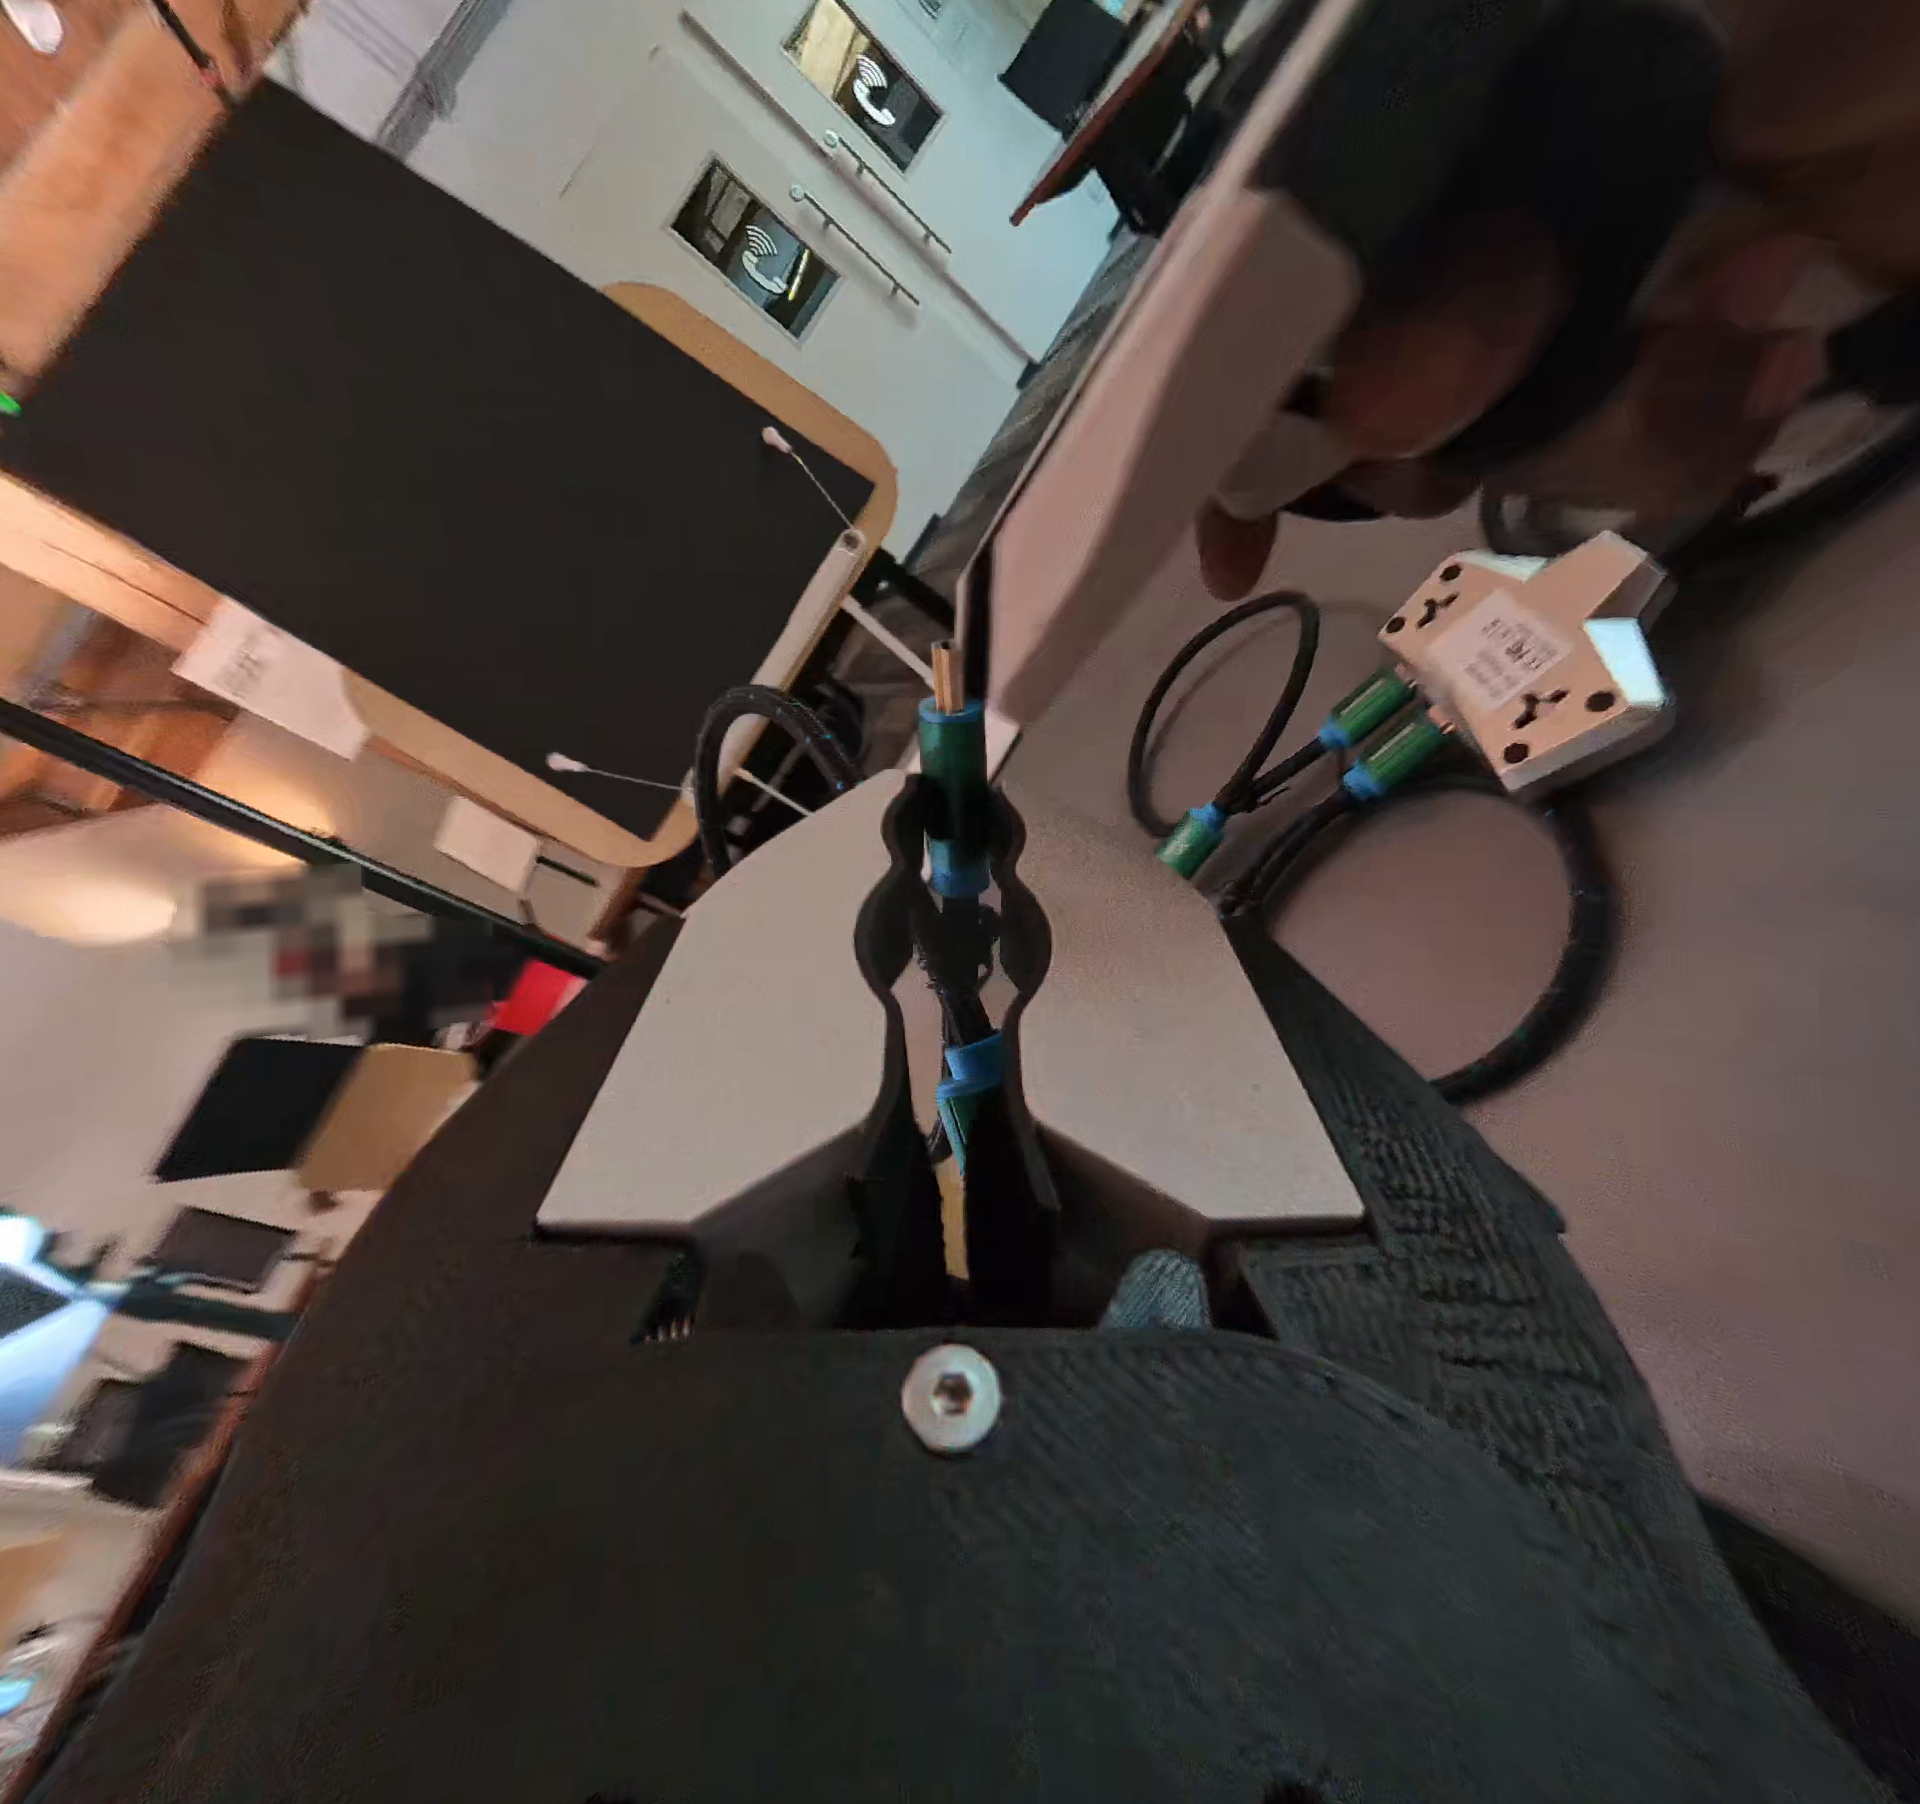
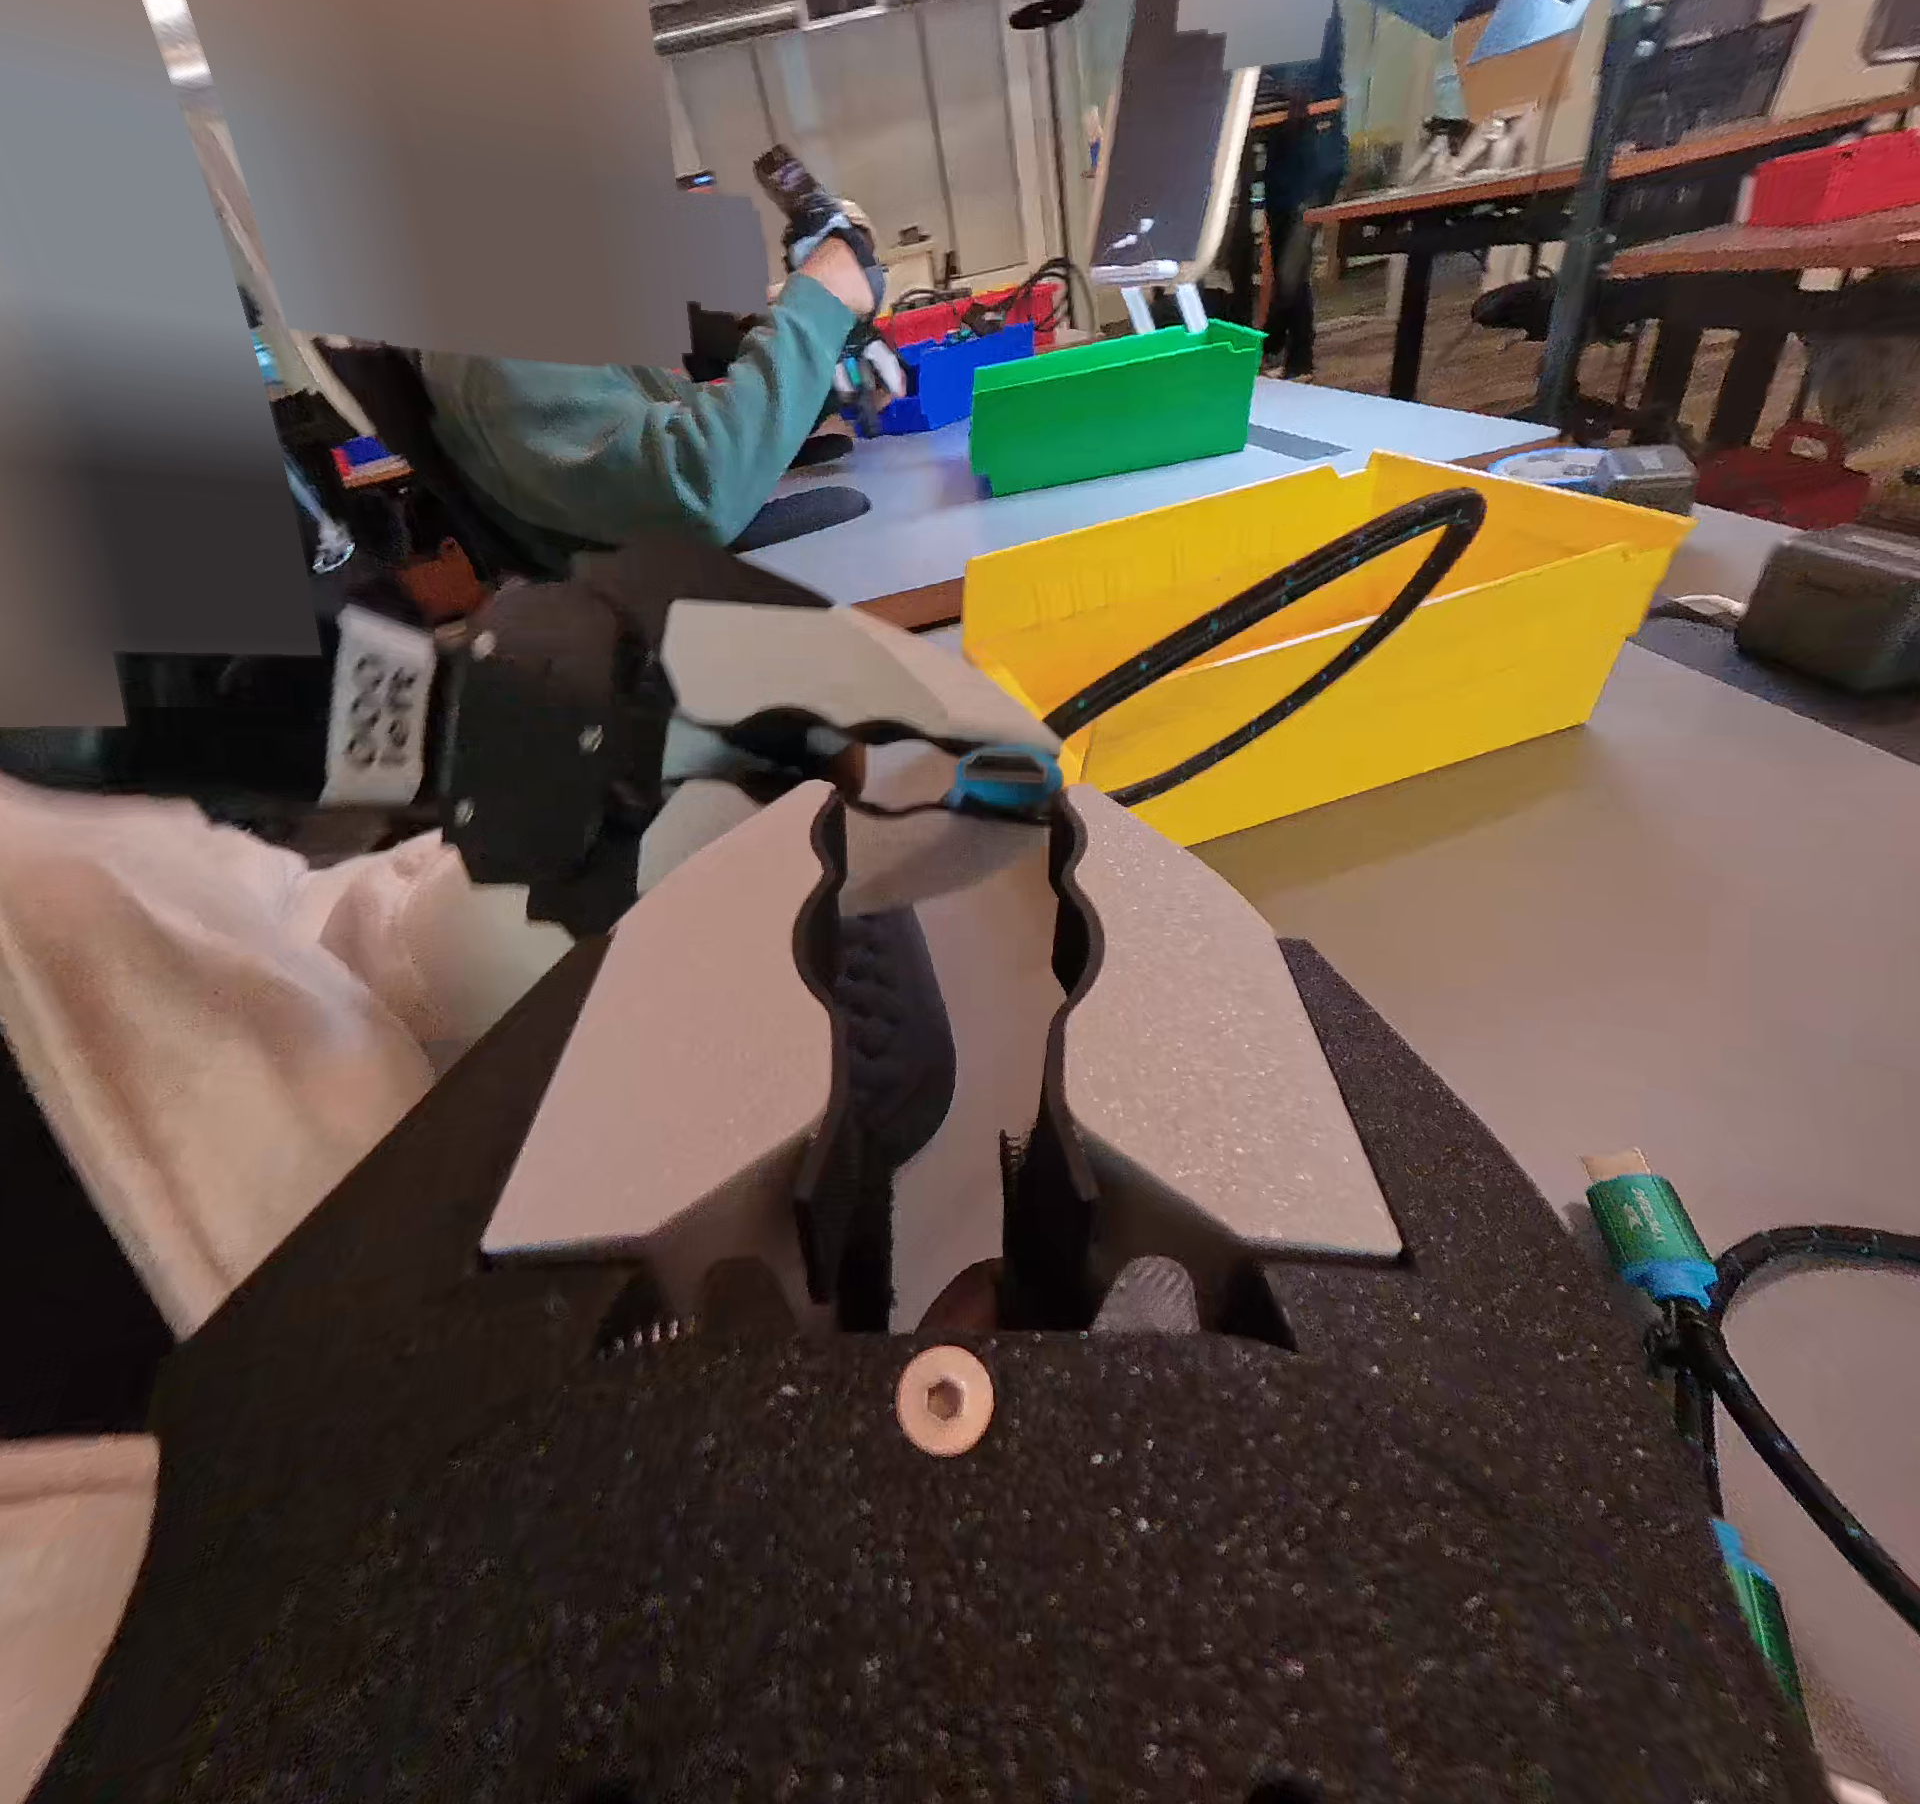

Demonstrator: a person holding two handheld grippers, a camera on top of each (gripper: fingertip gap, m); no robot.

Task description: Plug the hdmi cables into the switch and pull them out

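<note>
Two plugs (image 1: 1374, 707) sit in the white switch (image 1: 1527, 658), which lies on the grey surface (image 1: 1714, 1027) well to the right of the left gripper (image 1: 951, 824). That gripper's jaws are closed narrow on a green plug (image 1: 948, 767), gripped near its blue band, its metal tip poking out past the fingertips and its black cable trailing back between the jaws. A fourth plug (image 1: 1190, 835) lies loose on the surface near the coiled cables (image 1: 1558, 923).

From the right wrist view, the right gripper (image 2: 945, 819) has its jaws wide apart with nothing between them; the held plug (image 2: 1003, 775) shows end-on just beyond its tips, apparently not touching them, though the overlap makes this hard to judge. Its cable (image 2: 1299, 622) loops in front of a yellow bin (image 2: 1351, 694). Another plug (image 2: 1647, 1235) lies on the surface to the right of this gripper.
</note>
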